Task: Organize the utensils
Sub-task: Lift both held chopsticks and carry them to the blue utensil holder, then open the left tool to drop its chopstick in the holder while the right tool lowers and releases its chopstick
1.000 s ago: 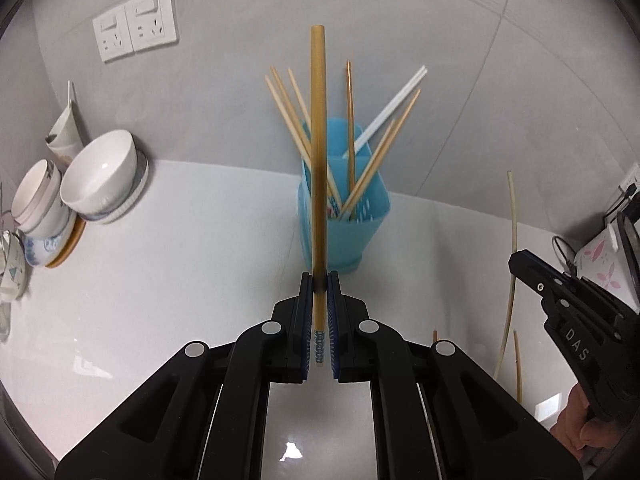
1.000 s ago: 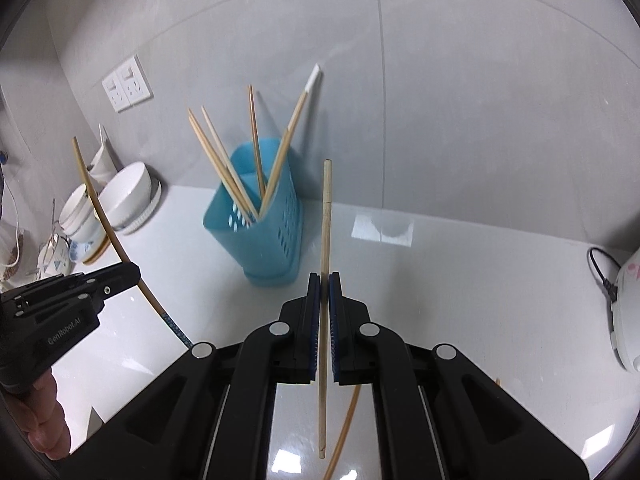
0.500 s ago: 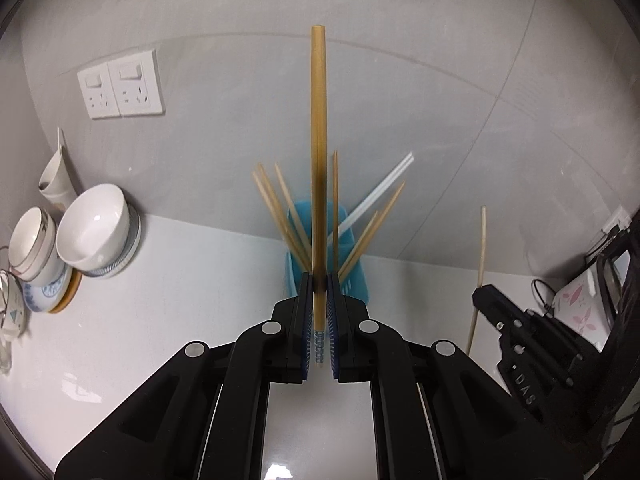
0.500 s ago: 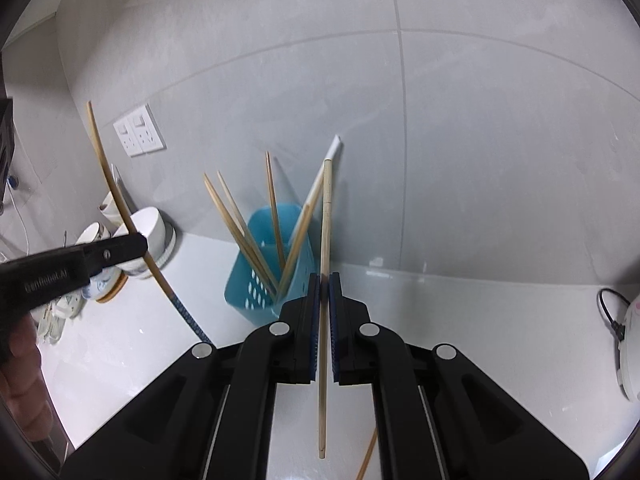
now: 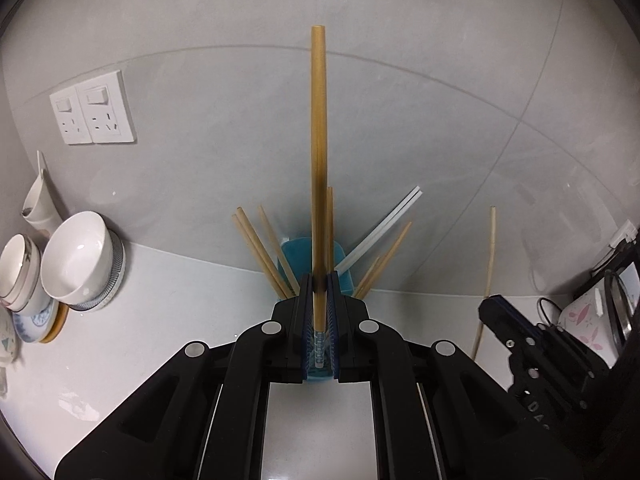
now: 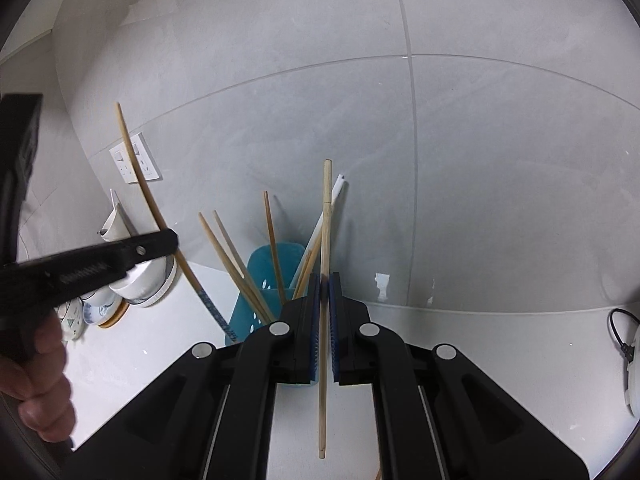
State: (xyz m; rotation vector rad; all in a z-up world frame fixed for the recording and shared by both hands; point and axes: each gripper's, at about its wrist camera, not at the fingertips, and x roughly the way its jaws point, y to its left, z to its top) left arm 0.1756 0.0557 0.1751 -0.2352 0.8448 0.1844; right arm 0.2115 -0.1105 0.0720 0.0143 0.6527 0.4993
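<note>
Chopsticks are in transit to the blue holder (image 6: 267, 276), which stands on the white desk (image 5: 168, 312) at lower centre of both views. We have the left claw (image 5: 320, 312) pinching a dark-tipped chopstick (image 5: 319, 152) upright, and the right claw (image 6: 325, 320) pinching a pale chopstick (image 6: 326, 264). We judge the carry step is in hand; next, each stick must be lowered tip-first into the holder's mouth, clear of the chopsticks already inside (image 6: 240, 256). Claw bodies hide the holder's base, so remaining free room inside is probably adequate, but unconfirmed.
</note>
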